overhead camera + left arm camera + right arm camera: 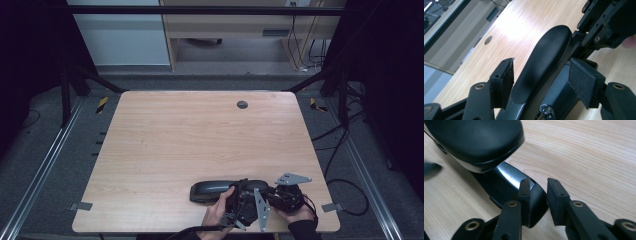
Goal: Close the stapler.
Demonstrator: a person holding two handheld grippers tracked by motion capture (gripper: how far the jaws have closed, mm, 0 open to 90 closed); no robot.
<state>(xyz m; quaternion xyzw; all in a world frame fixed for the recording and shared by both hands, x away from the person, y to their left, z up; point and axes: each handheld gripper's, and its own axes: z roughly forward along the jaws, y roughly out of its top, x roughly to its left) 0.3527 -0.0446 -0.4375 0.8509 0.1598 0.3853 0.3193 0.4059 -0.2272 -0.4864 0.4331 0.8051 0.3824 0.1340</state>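
A black stapler [212, 190] lies on its side-to-side axis near the front edge of the wooden table [200, 135]. My left gripper [241, 196] comes at it from the front. In the left gripper view the stapler's rounded top arm [544, 60] runs between the jaws of my left gripper [544, 80], and a gap shows beside the right pad [584, 82], so it stands open. My right gripper [270, 194] is at the stapler's right end. In the right gripper view the glossy base tip [506, 185] lies behind the left fingertip; my right gripper [539, 195] is narrowly open, with bare wood between the pads.
A round grey cable hole [242, 104] sits in the table's far side, also seen as a grommet [488, 40]. The table's front edge is close under both hands. Metal frame rails and loose cables [345, 190] flank the table on the floor.
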